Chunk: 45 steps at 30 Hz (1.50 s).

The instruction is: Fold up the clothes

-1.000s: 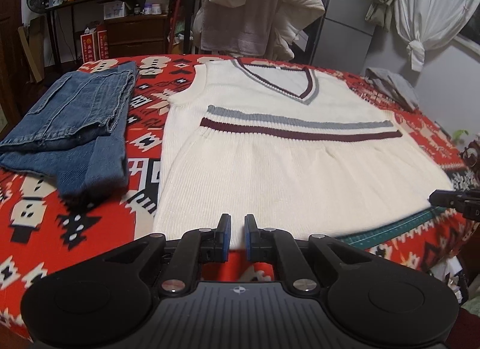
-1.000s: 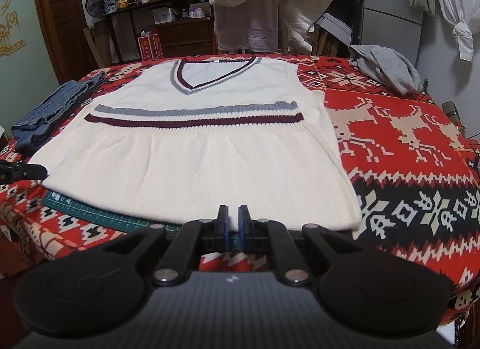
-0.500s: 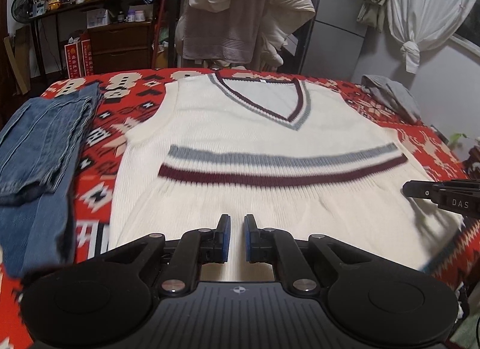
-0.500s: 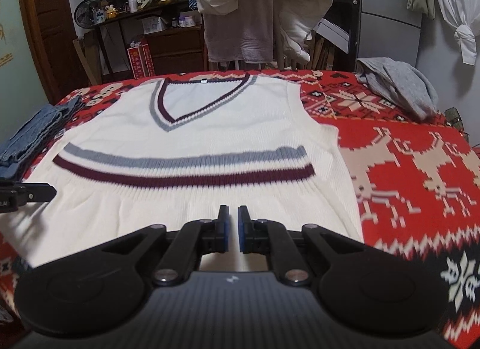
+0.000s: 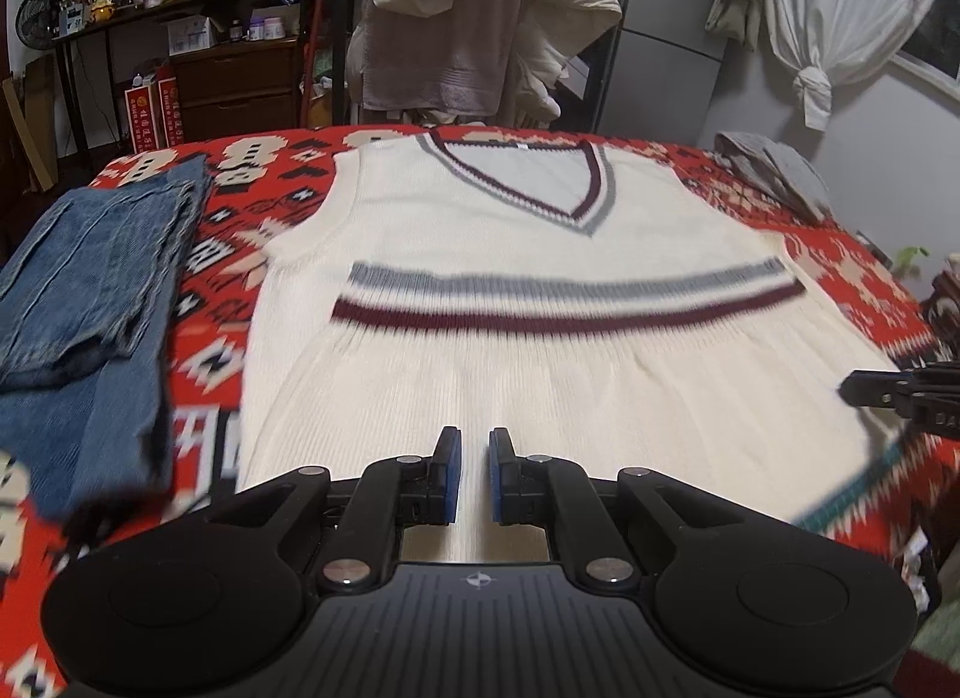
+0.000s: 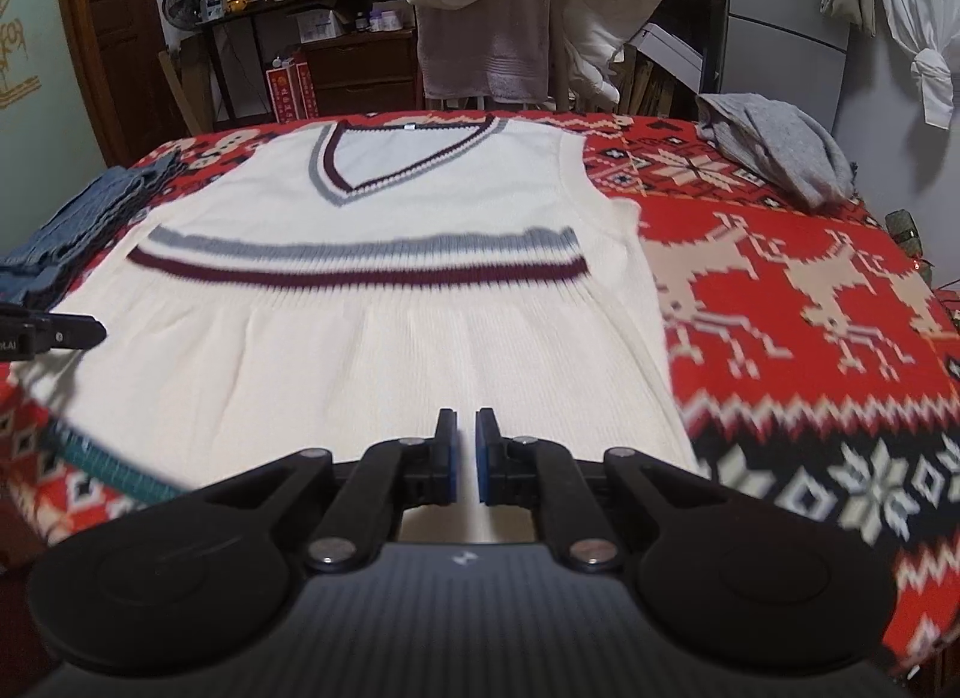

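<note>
Left wrist view looks along the left gripper [image 5: 474, 473], whose blue pads stand a narrow gap apart with nothing between them, poised over the near hem of the cream vest [image 5: 540, 350]. The vest lies spread flat, face up, in the middle of the tabletop [image 5: 864, 278], its V-neck toward the far edge and its hem at the near edge, so both bottom corners are within easy reach of the two grippers. Folded jeans [image 5: 90, 302] sit near the left edge, just beside the vest, and a grey garment [image 6: 780, 146] lies bunched at the far right corner, well apart from it; that would fit one piece done and set aside and another waiting, though I cannot be sure. The right gripper [image 6: 467, 455] is likewise barely parted and empty, over the hem nearer the vest's right side; its tip shows at the right rim of the left view. Against the frames half a second ago, both cameras have drawn slightly back and lower toward the near edge: the jeans fill more of the left view and a strip of green mat [image 6: 114, 473] under the hem shows again. The vest itself has not shifted.
</note>
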{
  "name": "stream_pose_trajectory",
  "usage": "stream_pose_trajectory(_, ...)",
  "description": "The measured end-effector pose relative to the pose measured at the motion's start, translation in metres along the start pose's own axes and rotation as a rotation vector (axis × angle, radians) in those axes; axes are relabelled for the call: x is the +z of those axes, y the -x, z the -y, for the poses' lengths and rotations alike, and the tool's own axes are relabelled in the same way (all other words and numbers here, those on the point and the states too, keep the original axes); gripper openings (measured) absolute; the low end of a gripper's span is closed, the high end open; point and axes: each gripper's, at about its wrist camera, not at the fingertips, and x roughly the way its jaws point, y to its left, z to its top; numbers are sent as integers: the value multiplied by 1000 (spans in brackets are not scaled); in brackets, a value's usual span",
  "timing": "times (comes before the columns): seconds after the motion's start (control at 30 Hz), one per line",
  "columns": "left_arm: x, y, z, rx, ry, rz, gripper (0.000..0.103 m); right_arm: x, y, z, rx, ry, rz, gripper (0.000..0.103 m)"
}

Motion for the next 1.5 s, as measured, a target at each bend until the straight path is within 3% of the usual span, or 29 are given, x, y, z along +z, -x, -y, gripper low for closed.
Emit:
stream_pose_trajectory(0.3, -22, 27, -6, 1, 26, -4, 8, -19, 31, 10, -3, -34, -4, 7)
stream_pose_trajectory(0.67, 26, -27, 22, -41, -1, 25, 8, 36, -30, -62, 118, 37, 30, 7)
stream_pose_trajectory(0.9, 36, -44, 33, -61, -15, 21, 8, 64, -67, -103, 164, 84, 22, 6)
stream_pose_trajectory(1.07, 20, -28, 34, -67, -40, 12, 8, 48, -64, -105, 161, 97, -13, 6)
stream_pose_trajectory(1.33, -15, 9, 33, -85, -70, -8, 8, 0, -9, -87, 169, 130, -45, 6)
stream_pose_trajectory(1.5, -13, 13, 36, -107, -42, 3, 8, -10, 10, -77, 171, 89, -51, 6)
